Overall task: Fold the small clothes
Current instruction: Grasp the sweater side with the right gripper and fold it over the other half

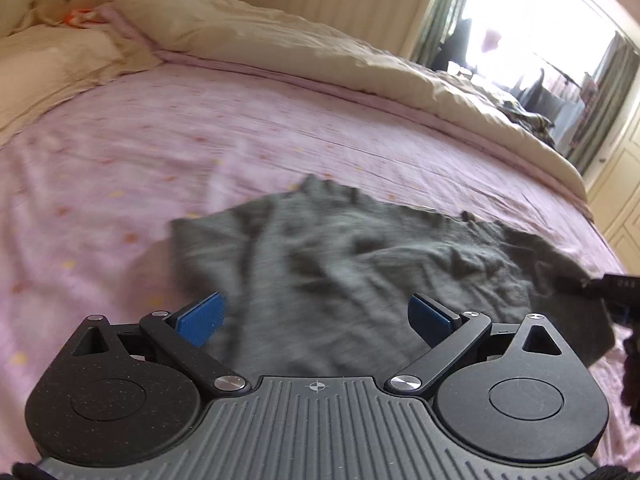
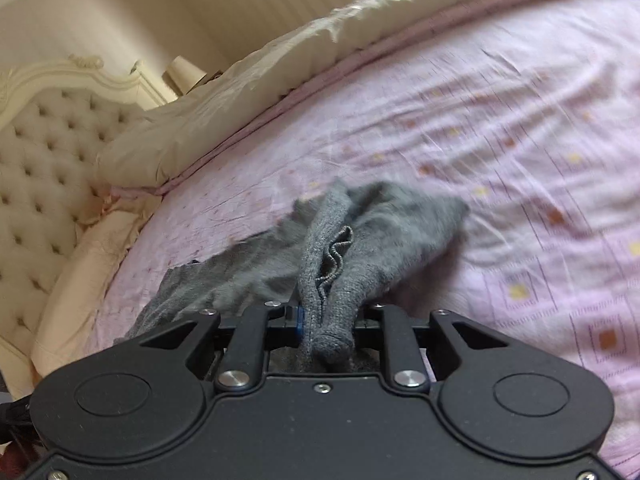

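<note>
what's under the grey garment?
The pink patterned bedsheet shows all around the grey garment, which the right gripper pinches. Whatever lies directly beneath it is covered.

The left wrist view sits low over the pink bedsheet (image 1: pixel 140 152), looking along the spread fingers of the left gripper (image 1: pixel 316 316) across the bed toward a bright window (image 1: pixel 532 32) at upper right. The right wrist view is as close to the sheet, facing over the right gripper (image 2: pixel 326 320) toward a tufted headboard (image 2: pixel 48 152) at left. Both share the grey garment (image 1: pixel 340 264) at frame centre, the sheet and the cream duvet (image 1: pixel 280 40) behind it.
</note>
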Tool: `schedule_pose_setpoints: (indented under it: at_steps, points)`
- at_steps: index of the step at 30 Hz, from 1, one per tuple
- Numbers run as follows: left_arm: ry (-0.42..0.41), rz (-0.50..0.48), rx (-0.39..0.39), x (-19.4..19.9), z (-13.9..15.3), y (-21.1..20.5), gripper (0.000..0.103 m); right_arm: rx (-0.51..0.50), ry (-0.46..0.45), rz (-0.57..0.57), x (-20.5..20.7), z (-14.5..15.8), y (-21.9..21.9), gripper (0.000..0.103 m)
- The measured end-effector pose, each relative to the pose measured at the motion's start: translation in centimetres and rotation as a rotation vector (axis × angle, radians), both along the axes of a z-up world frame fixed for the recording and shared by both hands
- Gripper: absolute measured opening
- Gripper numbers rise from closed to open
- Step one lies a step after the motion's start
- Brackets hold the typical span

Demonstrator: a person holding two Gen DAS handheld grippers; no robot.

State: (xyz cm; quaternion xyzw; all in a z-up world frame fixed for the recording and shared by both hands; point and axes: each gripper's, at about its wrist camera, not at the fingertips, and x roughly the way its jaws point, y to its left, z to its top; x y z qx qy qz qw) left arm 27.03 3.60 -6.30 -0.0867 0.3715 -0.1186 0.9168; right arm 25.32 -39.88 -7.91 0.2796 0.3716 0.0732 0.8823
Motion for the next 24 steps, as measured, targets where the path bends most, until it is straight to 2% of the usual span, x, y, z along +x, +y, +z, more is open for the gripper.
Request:
schedule_pose_setpoints:
  at_steps: [4, 7, 10, 13, 17, 19, 20, 21, 23, 24]
  points:
    - [0.012, 0.063, 0.029, -1.4, 0.2, 4.5, 0.1, -0.091, -0.042, 0.078, 1.2, 4.1, 4.1, 0.028]
    - [0.02, 0.098, 0.013, -2.0, 0.1, 7.3, 0.1, -0.141, -0.082, 0.166, 1.9, 6.9, 9.1, 0.027]
    - [0.023, 0.112, -0.013, -2.6, -0.2, 8.9, 0.1, -0.173, -0.113, 0.261, 2.5, 8.4, 14.6, 0.027]
    - [0.031, 0.121, -0.042, -3.2, -0.6, 10.0, 0.1, -0.198, -0.114, 0.376, 3.1, 8.1, 20.9, 0.026]
    - [0.052, 0.118, -0.065, -3.9, -1.5, 10.9, 0.1, -0.252, -0.069, 0.482, 3.8, 5.4, 27.9, 0.027]
    - [0.06, 0.114, -0.07, -4.2, -1.8, 11.2, 0.1, -0.312, -0.052, 0.52, 3.6, 3.7, 30.7, 0.029]
    - [0.062, 0.112, -0.072, -4.3, -1.9, 11.3, 0.1, -0.316, -0.047, 0.535, 3.4, 3.0, 31.5, 0.036]
    - [0.063, 0.111, -0.073, -4.4, -1.9, 11.4, 0.1, -0.304, -0.049, 0.546, 3.3, 2.6, 31.8, 0.044]
    - [0.064, 0.11, -0.073, -4.6, -2.0, 11.8, 0.1, -0.226, -0.091, 0.573, 2.2, 2.8, 31.7, 0.052]
    - [0.065, 0.114, -0.074, -4.6, -2.0, 11.9, 0.1, -0.187, -0.122, 0.586, 1.8, 3.3, 31.2, 0.052]
